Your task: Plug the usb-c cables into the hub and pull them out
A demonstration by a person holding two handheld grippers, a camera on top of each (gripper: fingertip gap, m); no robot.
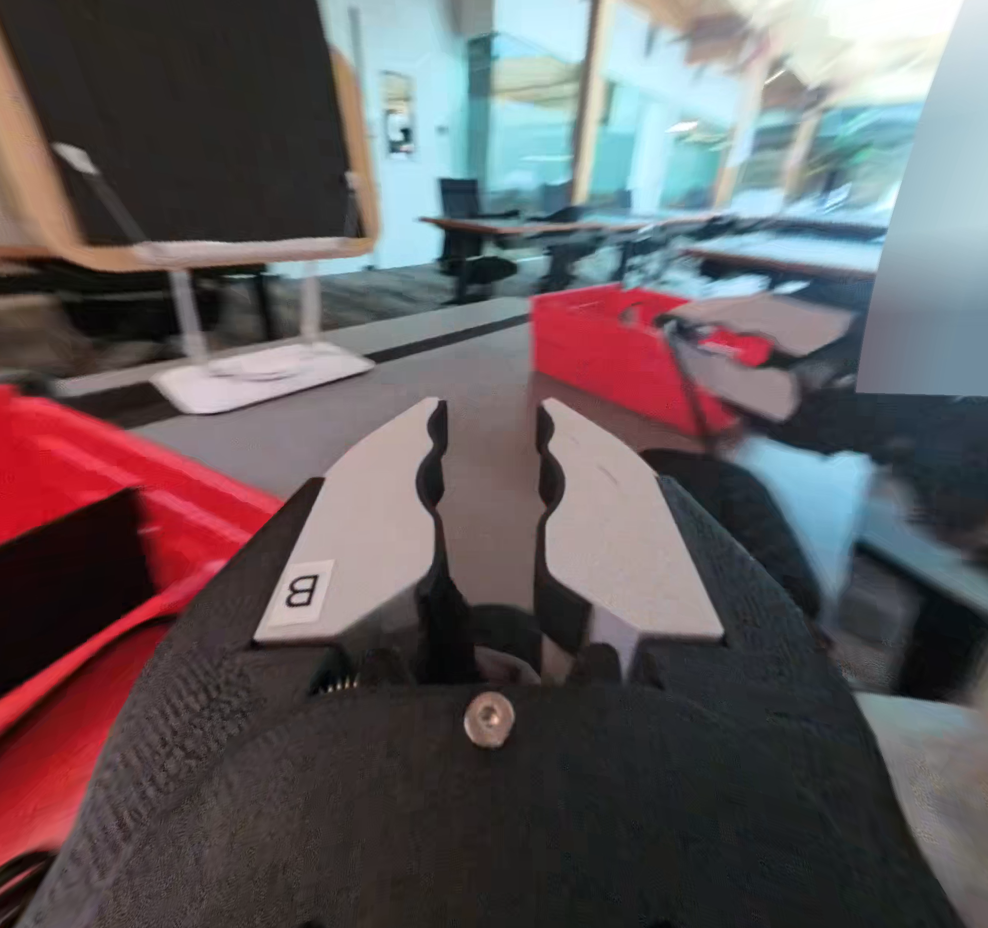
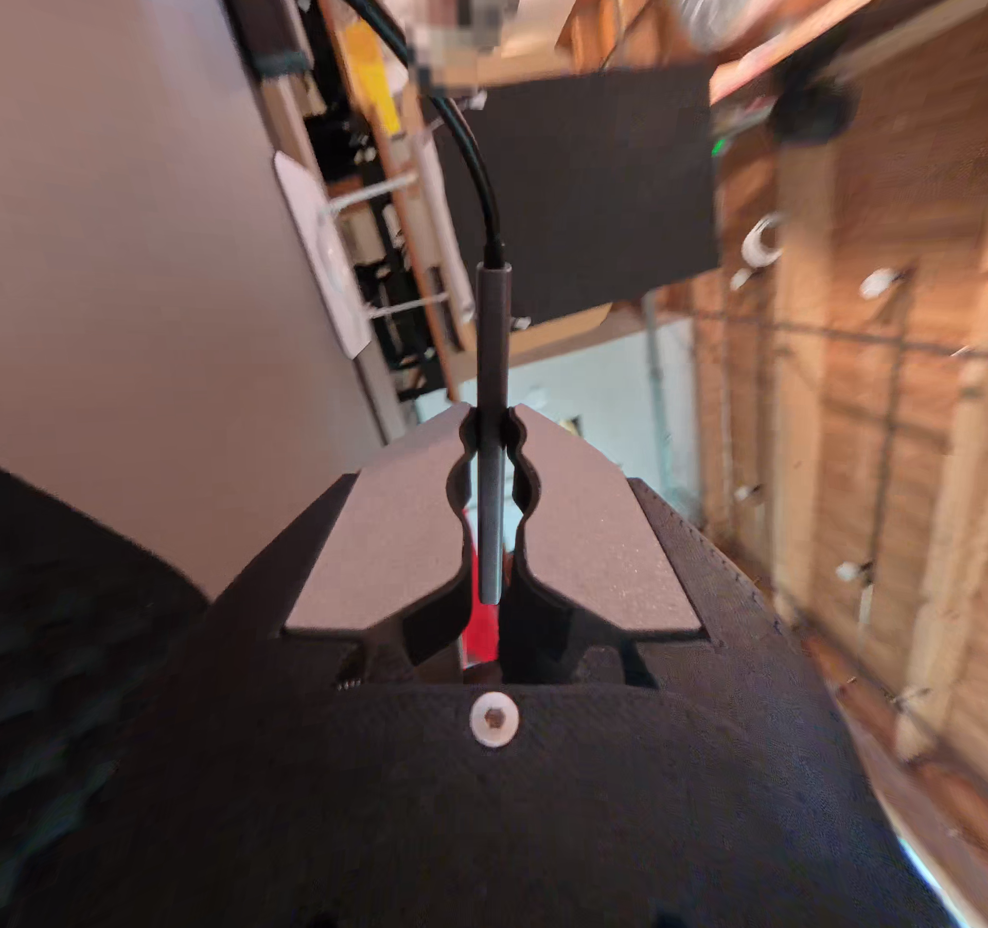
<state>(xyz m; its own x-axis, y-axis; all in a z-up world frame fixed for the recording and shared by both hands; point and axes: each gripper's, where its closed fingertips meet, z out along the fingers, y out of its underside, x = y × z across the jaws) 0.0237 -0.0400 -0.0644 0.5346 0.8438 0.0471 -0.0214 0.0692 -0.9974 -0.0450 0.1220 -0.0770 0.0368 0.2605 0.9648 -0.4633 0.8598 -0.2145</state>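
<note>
In the right wrist view, which is rolled on its side, my right gripper (image 2: 491,416) is shut on a slim grey hub (image 2: 492,346) seen edge-on. The hub sticks out well past the fingertips. A black cable (image 2: 470,154) leaves its far end and curves away to the upper left. In the left wrist view my left gripper (image 1: 491,416) is open and empty, held over the grey table (image 1: 374,421). At the right, blurred grey fingers (image 1: 775,362) with a red part and a black cable (image 1: 689,384) show; I cannot tell more.
A red bin (image 1: 80,475) sits close on the left and another red bin (image 1: 588,346) stands ahead to the right. A black panel on a white stand (image 1: 256,373) stands at the table's far left; it also shows in the right wrist view (image 2: 588,191).
</note>
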